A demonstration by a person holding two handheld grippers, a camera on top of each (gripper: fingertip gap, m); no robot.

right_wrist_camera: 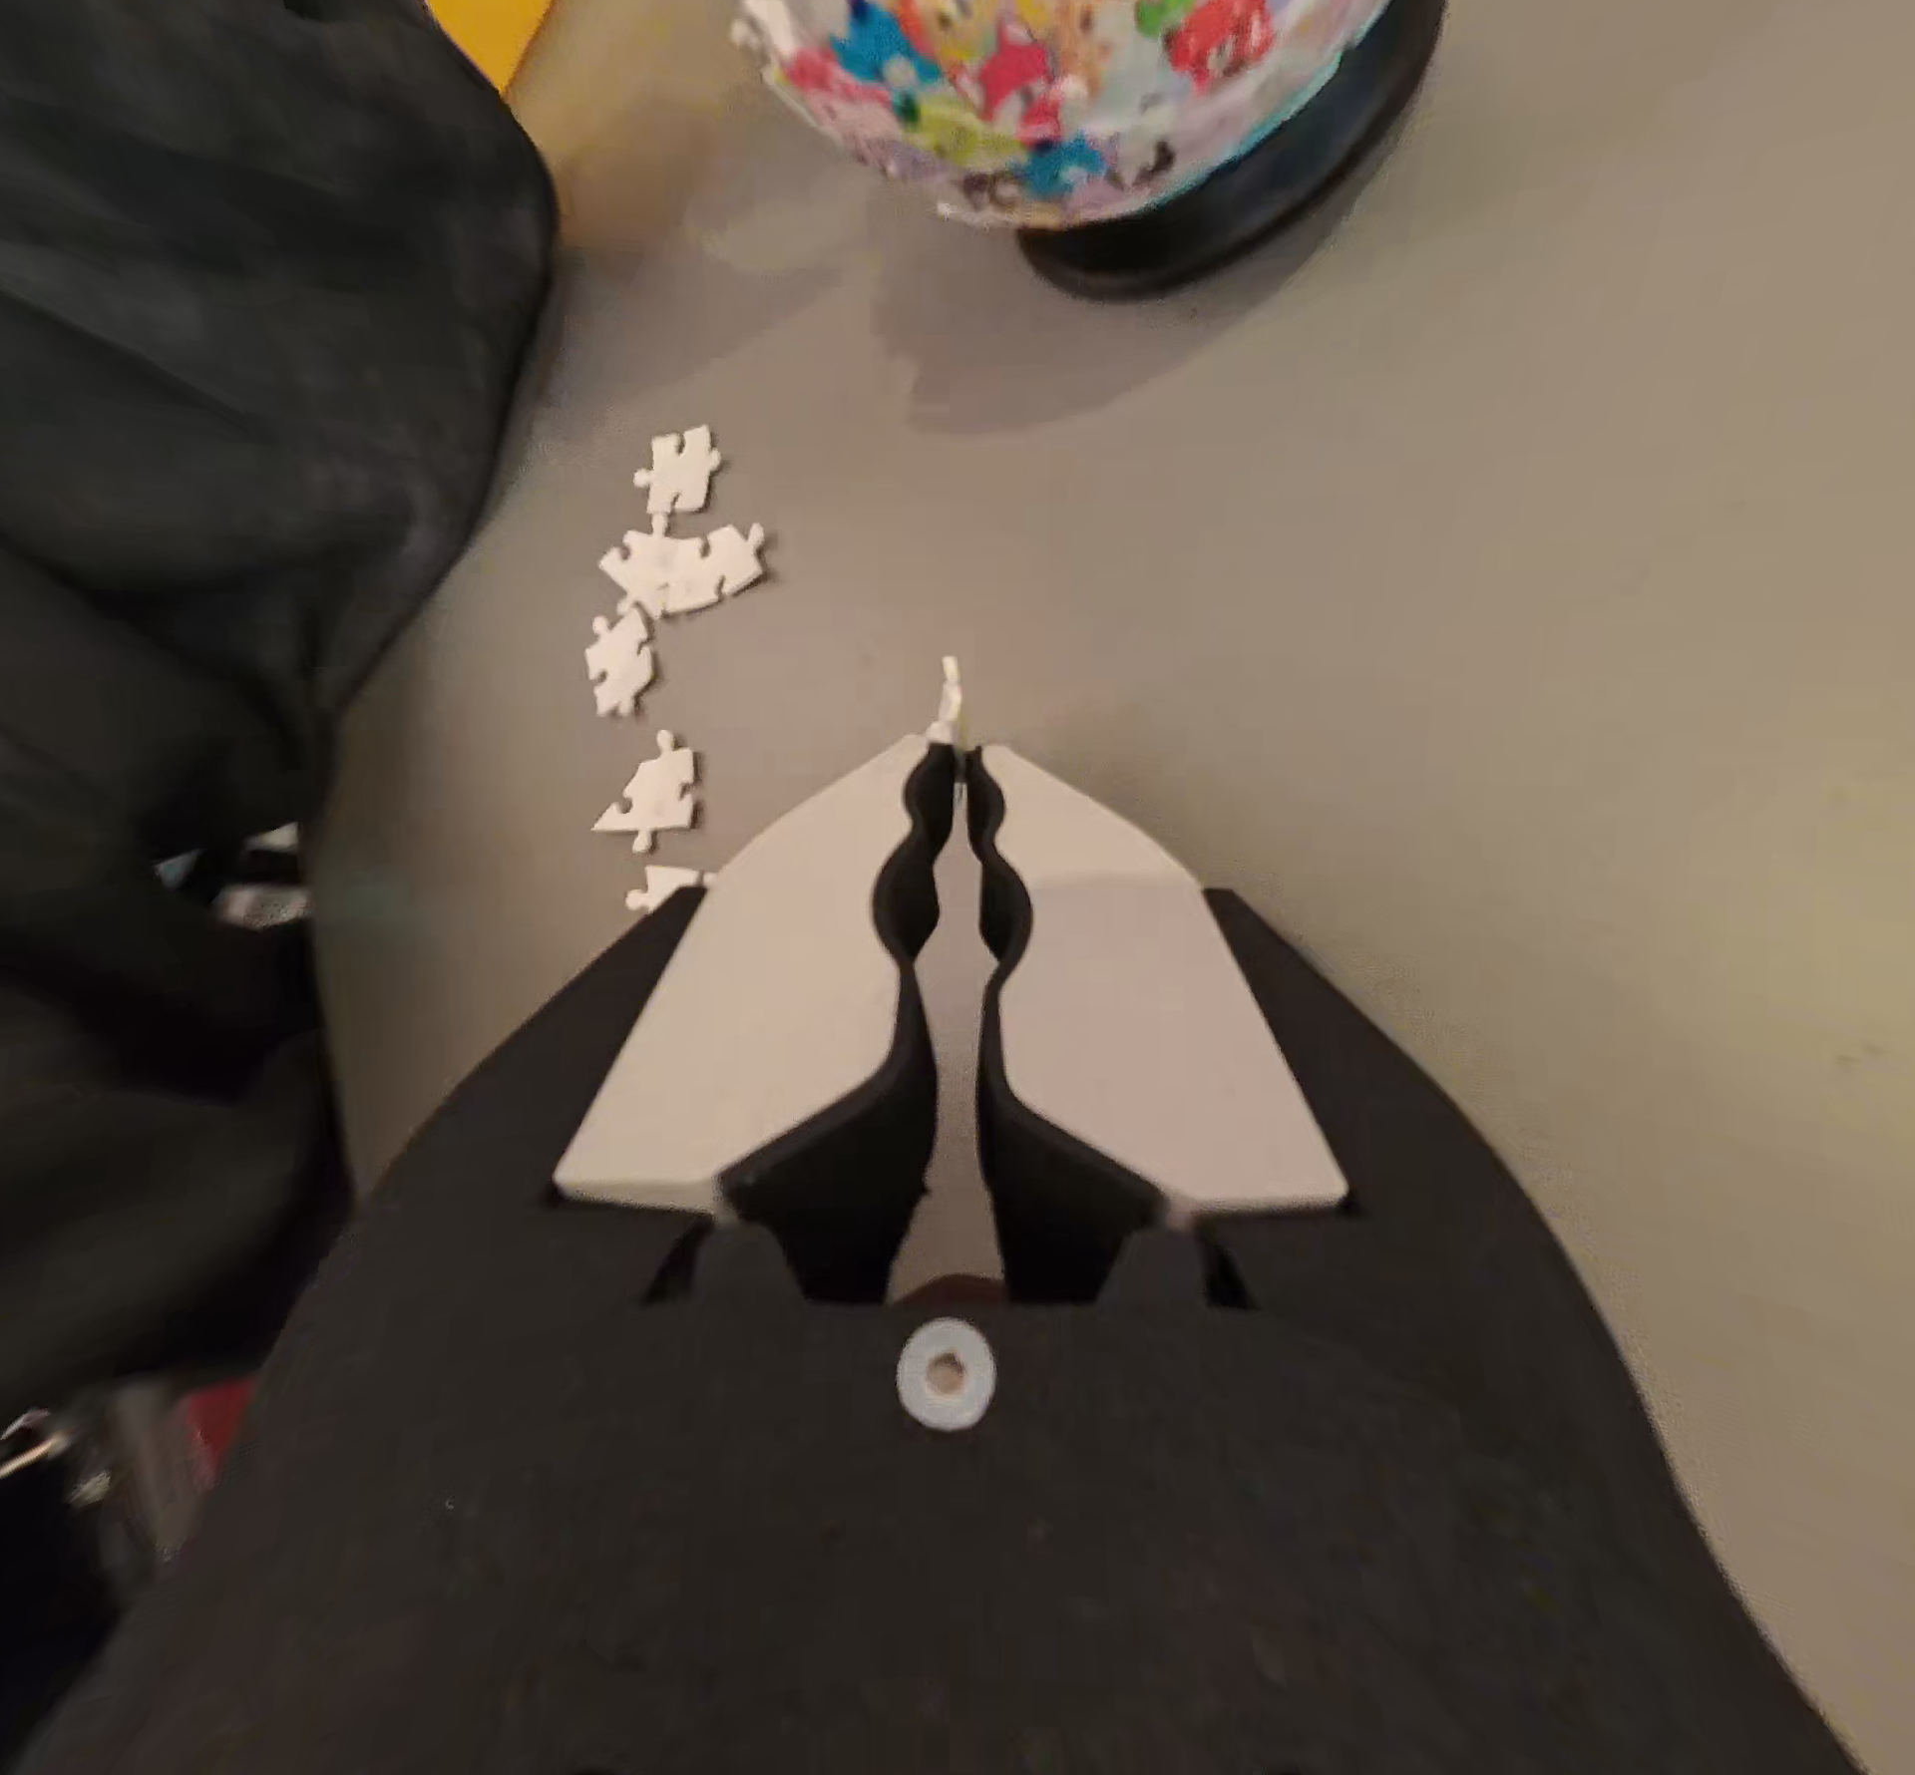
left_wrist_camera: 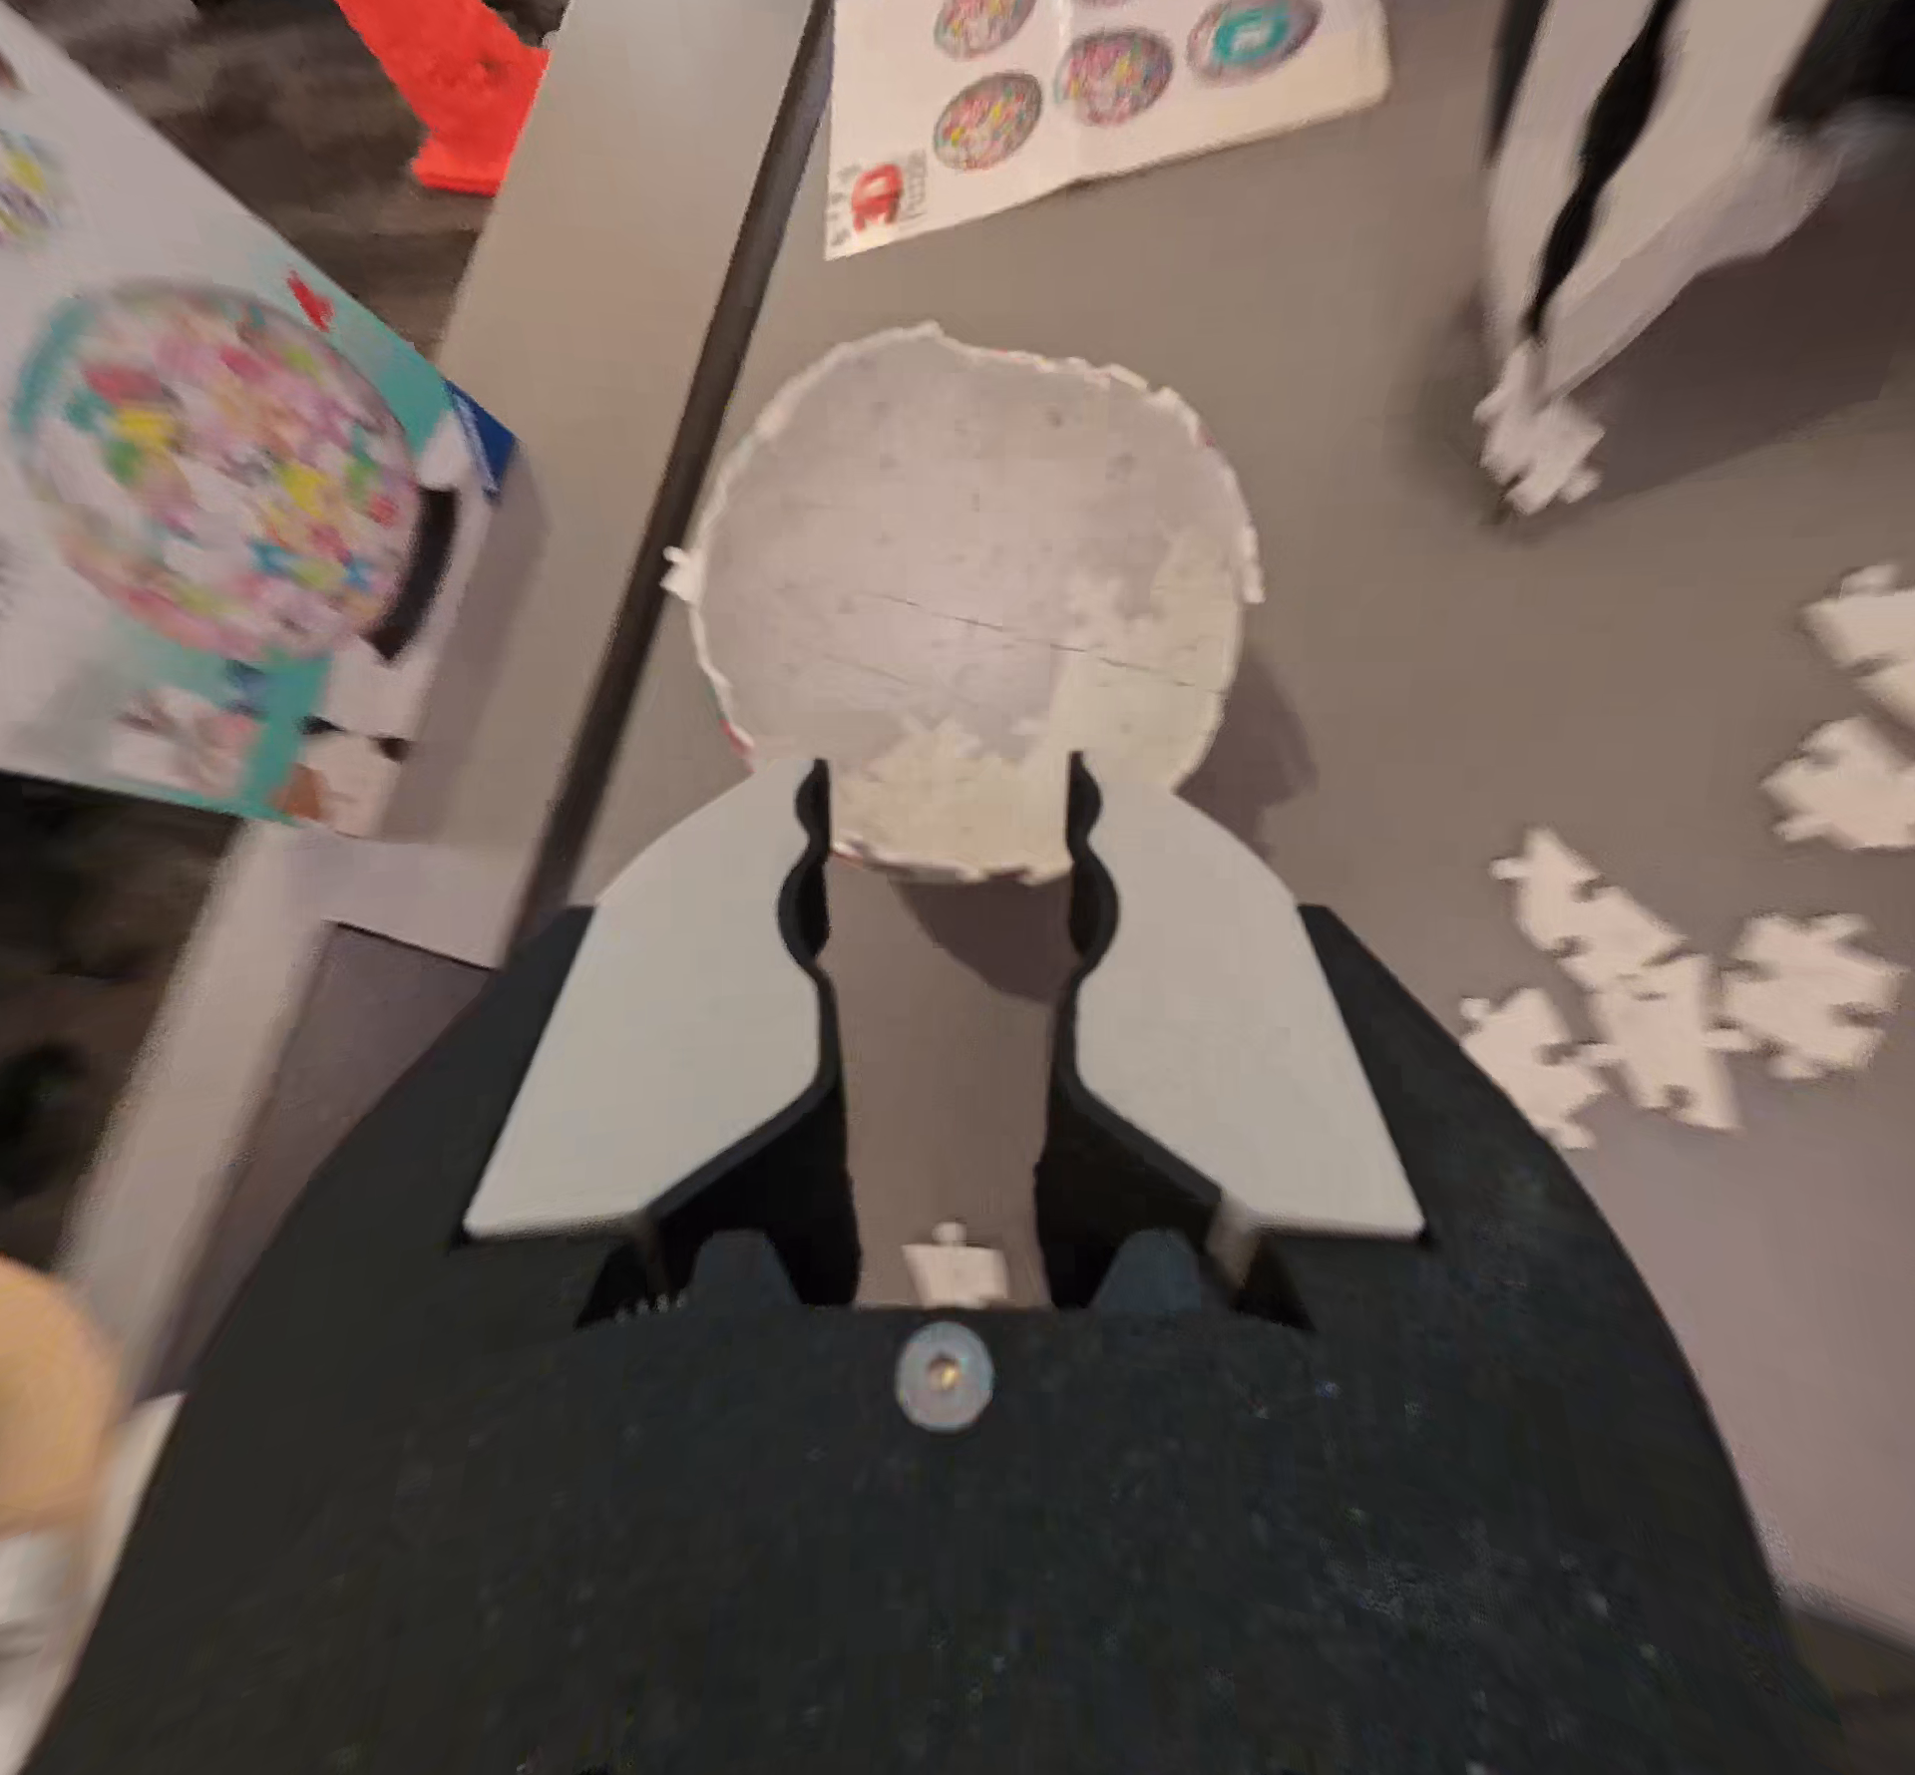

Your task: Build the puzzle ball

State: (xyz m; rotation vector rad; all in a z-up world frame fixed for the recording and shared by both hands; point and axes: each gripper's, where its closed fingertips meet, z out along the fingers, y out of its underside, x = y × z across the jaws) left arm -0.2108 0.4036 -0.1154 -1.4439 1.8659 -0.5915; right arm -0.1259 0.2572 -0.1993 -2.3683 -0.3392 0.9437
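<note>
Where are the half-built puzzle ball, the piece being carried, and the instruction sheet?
puzzle ball (left_wrist_camera: 964, 586): left wrist view, on its white inner surface.
puzzle piece (right_wrist_camera: 951, 705): right wrist view, on the edge sticking out of the right gripper (right_wrist_camera: 959, 760).
instruction sheet (left_wrist_camera: 1109, 57): left wrist view, on its printed middle.

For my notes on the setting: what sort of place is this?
Probably an indoor room with a grey table used for puzzle work. The leaflet, loose pieces and puzzle box suggest it; an orange cone stands on the floor.

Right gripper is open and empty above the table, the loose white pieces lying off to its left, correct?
Not quite: the right wrist view shows the right gripper shut on a puzzle piece held edge-on. The loose white pieces do lie to its left on the table.
</note>
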